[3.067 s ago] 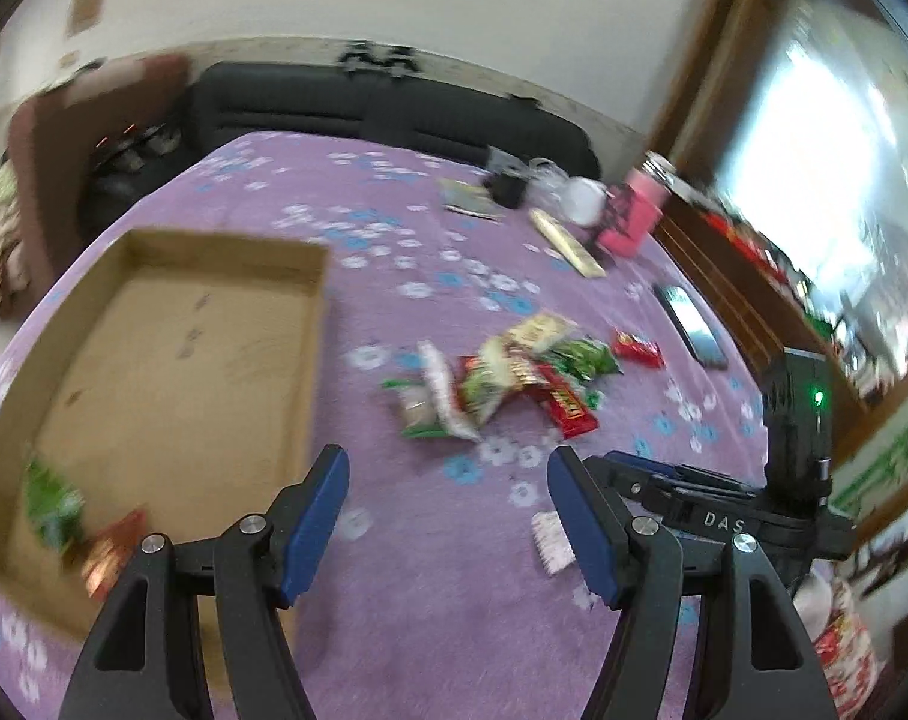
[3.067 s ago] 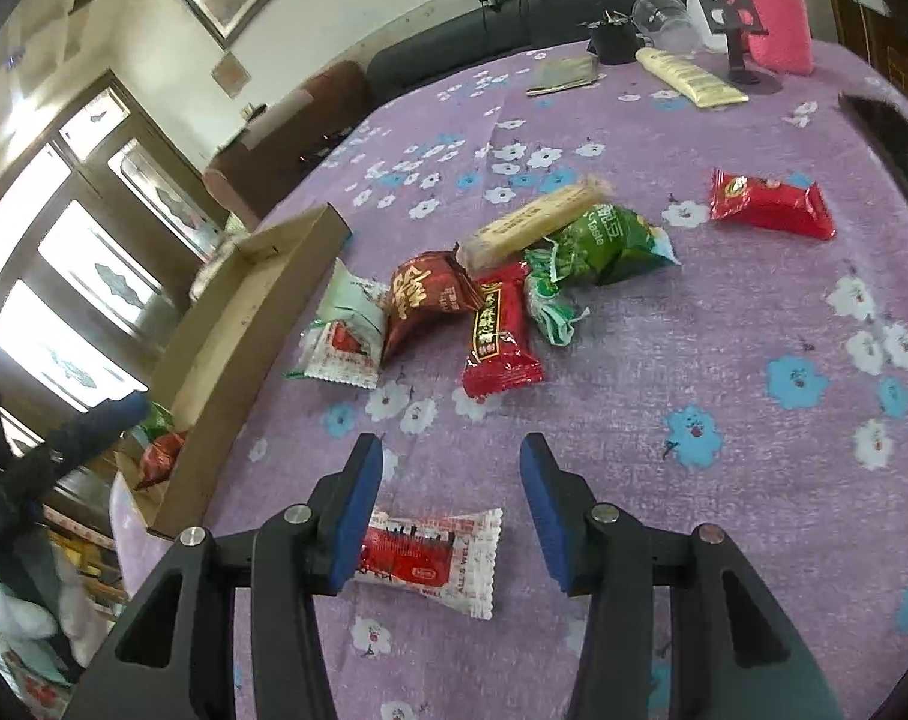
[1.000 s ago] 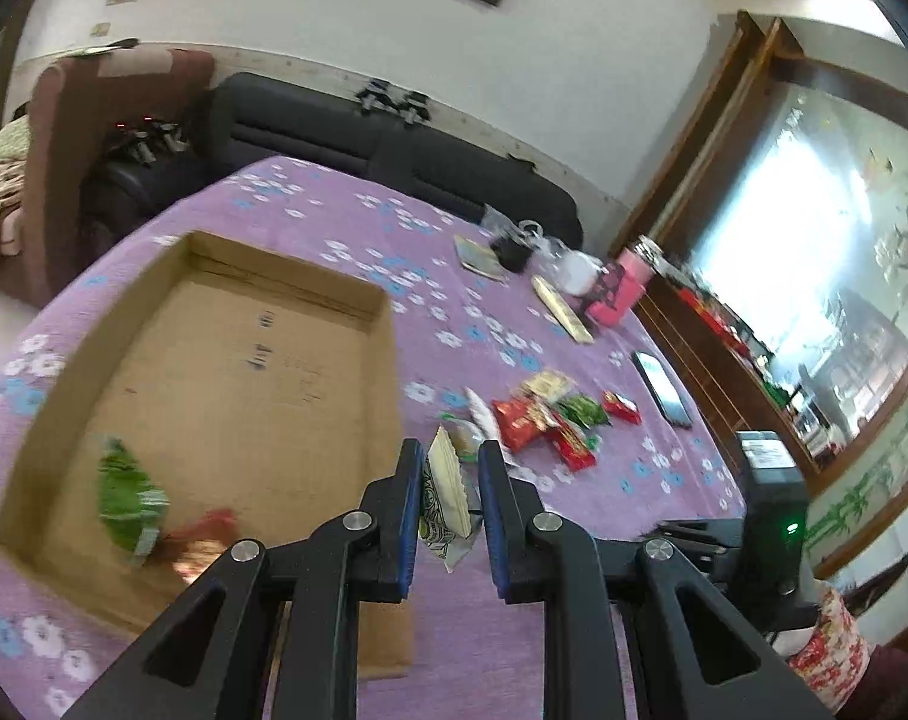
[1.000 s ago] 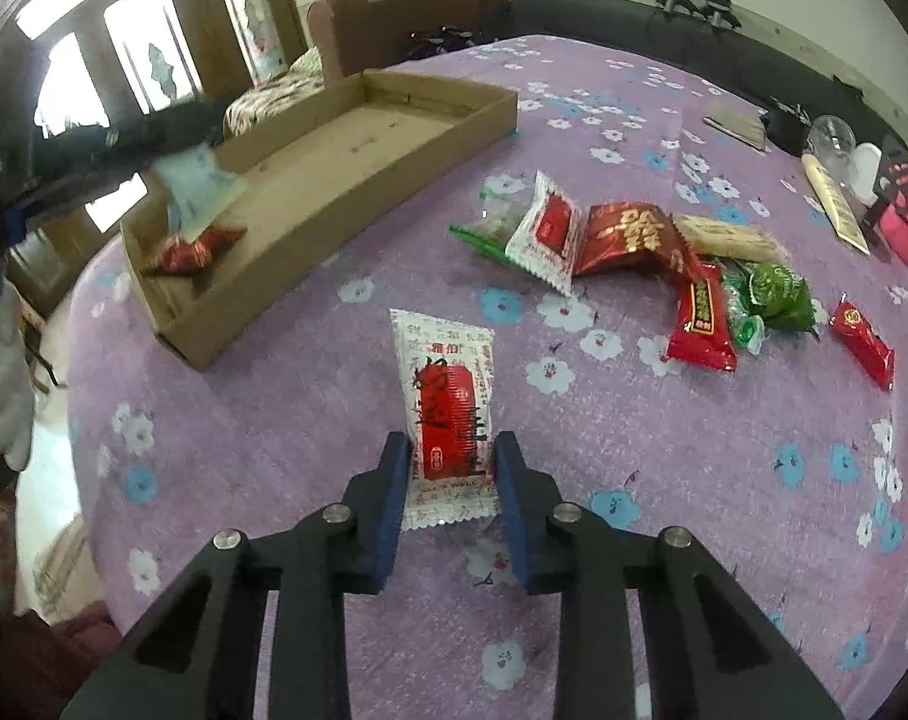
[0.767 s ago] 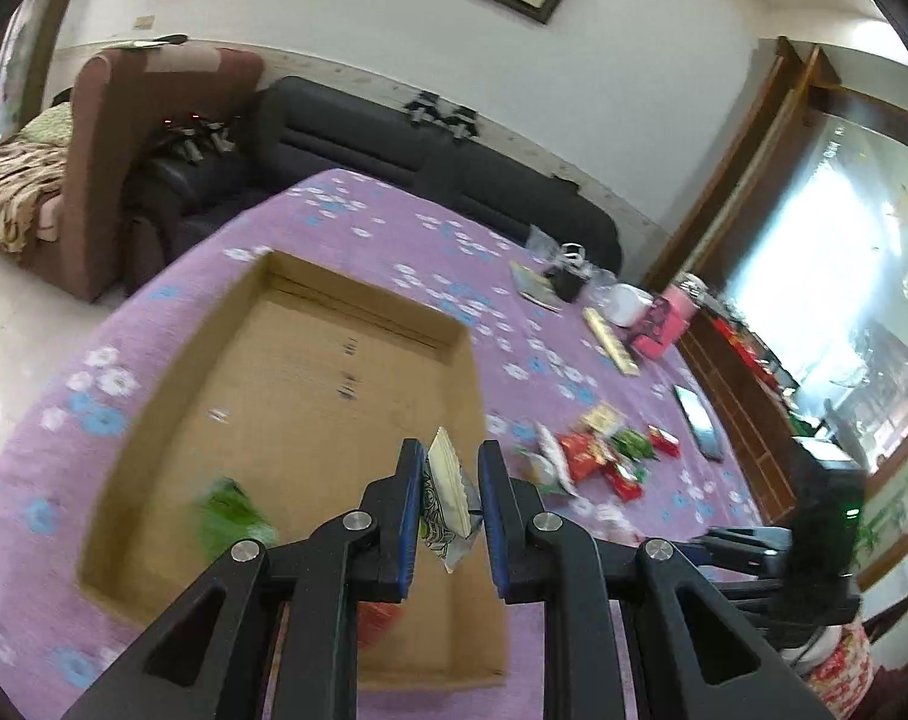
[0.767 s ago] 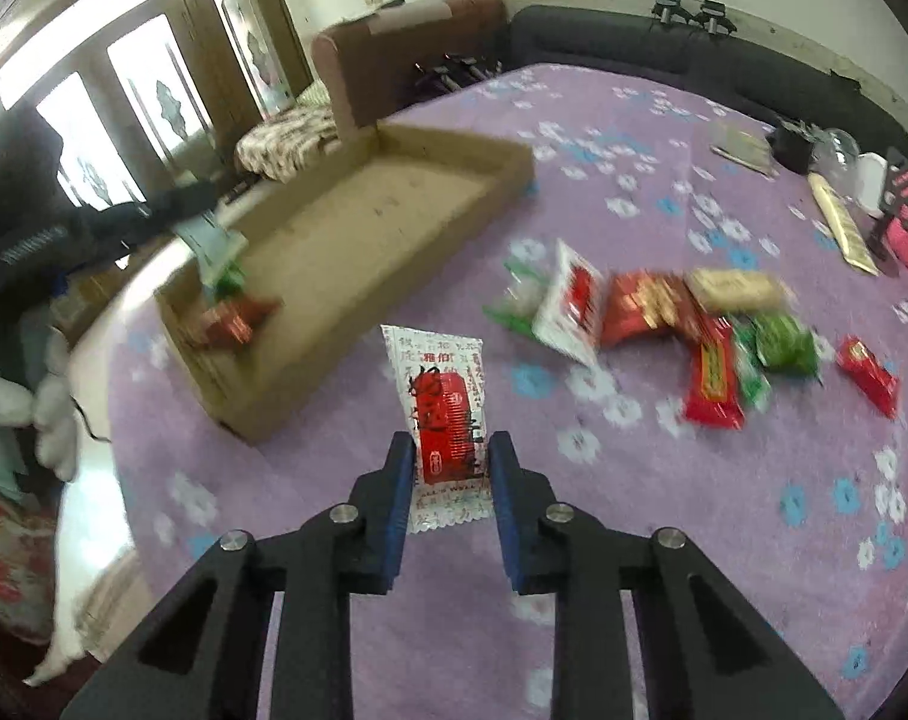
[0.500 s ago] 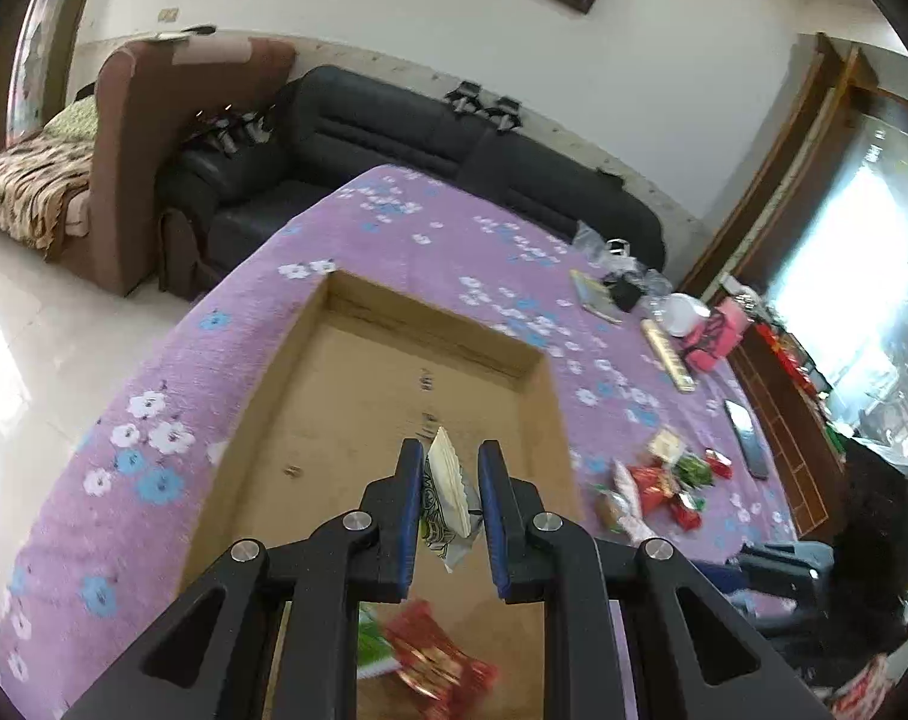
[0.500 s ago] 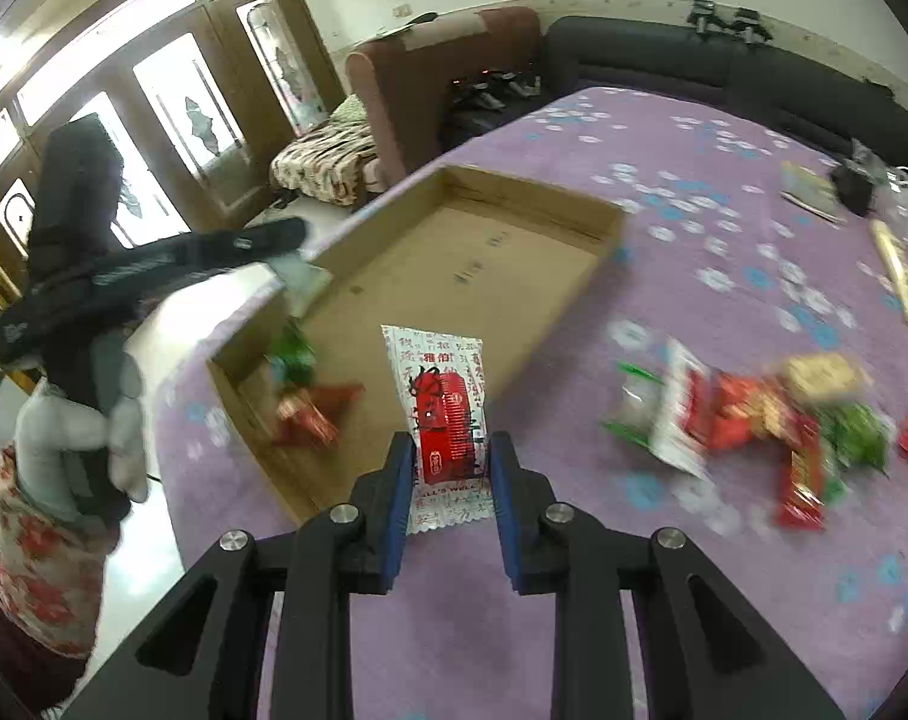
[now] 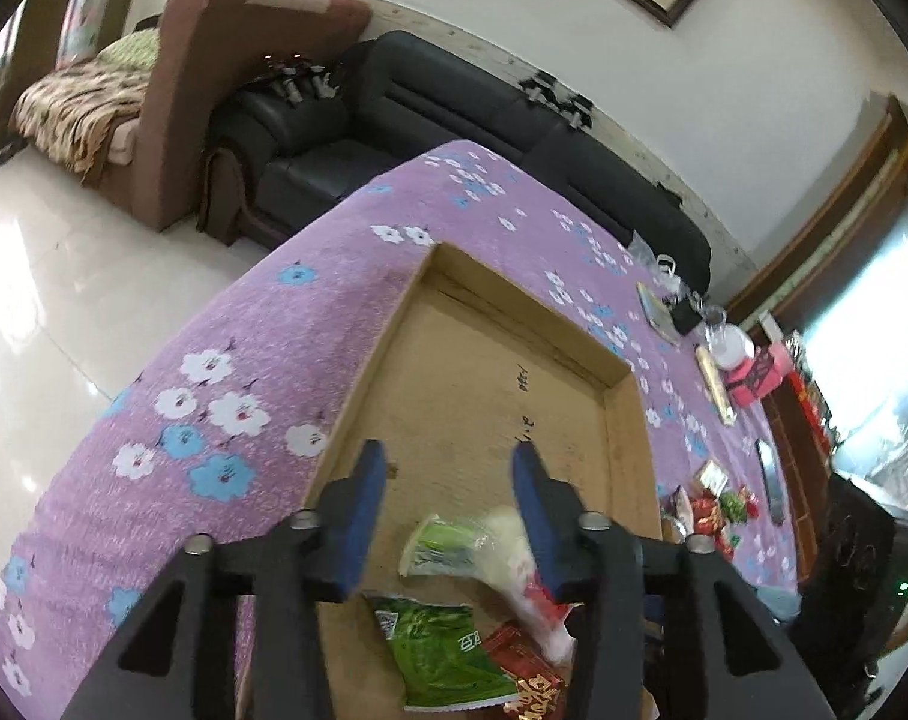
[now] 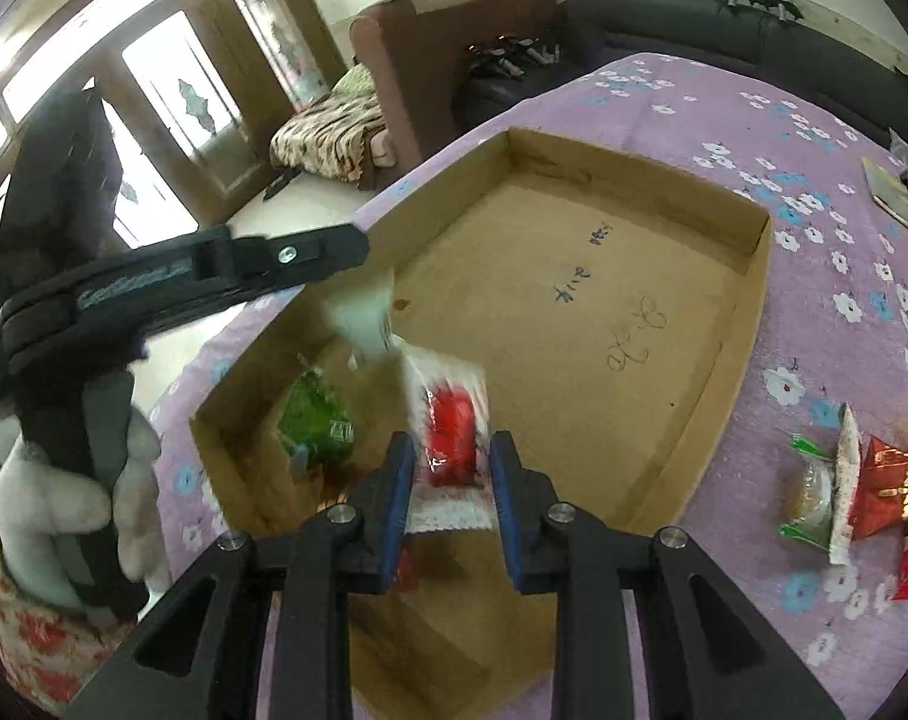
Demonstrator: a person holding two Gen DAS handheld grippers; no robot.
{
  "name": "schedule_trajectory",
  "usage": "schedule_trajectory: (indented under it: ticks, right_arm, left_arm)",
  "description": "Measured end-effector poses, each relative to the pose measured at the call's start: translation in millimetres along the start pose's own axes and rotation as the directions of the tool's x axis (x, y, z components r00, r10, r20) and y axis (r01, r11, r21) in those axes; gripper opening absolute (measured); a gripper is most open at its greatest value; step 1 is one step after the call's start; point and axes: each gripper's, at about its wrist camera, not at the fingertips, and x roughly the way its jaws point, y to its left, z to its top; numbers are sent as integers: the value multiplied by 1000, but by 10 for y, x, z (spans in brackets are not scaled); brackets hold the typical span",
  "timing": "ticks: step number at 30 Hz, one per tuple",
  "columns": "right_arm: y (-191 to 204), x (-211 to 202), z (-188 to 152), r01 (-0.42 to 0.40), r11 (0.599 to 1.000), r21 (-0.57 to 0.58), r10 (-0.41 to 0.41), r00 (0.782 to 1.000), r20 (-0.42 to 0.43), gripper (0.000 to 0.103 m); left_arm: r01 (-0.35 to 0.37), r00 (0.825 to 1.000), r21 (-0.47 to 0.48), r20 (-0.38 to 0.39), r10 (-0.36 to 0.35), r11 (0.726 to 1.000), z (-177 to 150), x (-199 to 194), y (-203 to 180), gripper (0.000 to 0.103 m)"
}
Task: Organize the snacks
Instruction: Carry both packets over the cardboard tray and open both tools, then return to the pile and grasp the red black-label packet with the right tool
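Note:
A shallow cardboard box (image 9: 484,360) (image 10: 574,312) lies on the purple flowered tablecloth. My left gripper (image 9: 450,507) is open over the box's near end; a pale green-and-white snack packet (image 9: 454,546) is blurred just below its fingers, also in the right wrist view (image 10: 363,312). A green packet (image 9: 435,648) (image 10: 315,414) and a red packet (image 9: 532,678) lie in the box. My right gripper (image 10: 450,480) holds a white packet with a red centre (image 10: 447,420) above the box, its jaws slightly parted and the packet blurred.
Several loose snack packets (image 10: 856,486) (image 9: 712,504) lie on the cloth right of the box. A phone (image 9: 769,480), a pink item (image 9: 754,372) and a booklet (image 10: 889,192) sit farther back. A black sofa (image 9: 454,120) and brown armchair (image 10: 447,36) stand beyond the table edge.
My left gripper opened and let go of the pale packet, which is dropping into the box. My right gripper carried the red-and-white packet over the box and its jaws widened a little.

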Motion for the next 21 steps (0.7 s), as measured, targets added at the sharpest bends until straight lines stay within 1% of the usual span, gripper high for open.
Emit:
schedule_trajectory:
  ticks: [1, 3, 6, 7, 8, 10, 12, 13, 14, 16, 17, 18, 20, 21]
  right_arm:
    - [-7, -28, -3, -3, 1000, 0, 3, 1000, 7, 27]
    - [-23, -162, -13, 5, 1000, -2, -5, 999, 40, 35]
    - [-125, -443, -44, 6, 1000, 17, -8, 995, 99, 37]
    - [-175, -540, -60, 12, 1000, 22, -14, 993, 117, 37]
    - [-239, -654, -90, 23, 999, 27, -26, 990, 139, 38]
    - [-428, -920, -168, 63, 997, 43, -70, 980, 188, 46]
    - [-702, -1176, -277, 109, 990, 85, -127, 962, 240, 63]
    - [-889, -1306, -356, 128, 984, 125, -157, 952, 261, 65]
    - [-1074, -1394, -416, 150, 974, 169, -191, 946, 263, 66]
    - [-1386, -1495, -542, 175, 954, 243, -234, 943, 237, 66]
    - [-1602, -1545, -653, 172, 939, 297, -242, 945, 219, 66]
    - [-1733, -1563, -735, 169, 928, 331, -246, 947, 205, 66]
    - [-1970, -1564, -898, 167, 905, 390, -251, 952, 175, 65]
    - [-2026, -1544, -966, 172, 899, 403, -256, 952, 165, 65]
  left_arm:
    - [6, 1000, -11, 5, -6, 1000, 2, -25, 12, 51]
    - [27, 999, -28, 20, -26, 999, -3, -106, 15, 58]
    - [50, 998, -31, 49, -48, 998, -9, -245, -89, 68]
    - [66, 996, -23, 60, -64, 998, -16, -292, -136, 70]
    - [87, 994, -14, 70, -86, 996, -23, -342, -204, 74]
    - [132, 988, 3, 80, -132, 991, -34, -416, -345, 81]
    - [178, 980, 26, 85, -179, 984, -72, -464, -517, 83]
    - [195, 977, 34, 81, -197, 980, -97, -464, -596, 83]
    - [224, 971, 45, 69, -227, 974, -137, -444, -704, 83]
    - [254, 966, 69, 30, -256, 965, -221, -360, -905, 83]
    - [259, 965, 87, 5, -260, 962, -272, -300, -1022, 83]
    - [263, 965, 107, -19, -262, 959, -324, -241, -1123, 83]
    - [262, 965, 150, -71, -253, 954, -441, -90, -1340, 83]
    - [256, 965, 166, -98, -243, 952, -503, -4, -1446, 83]
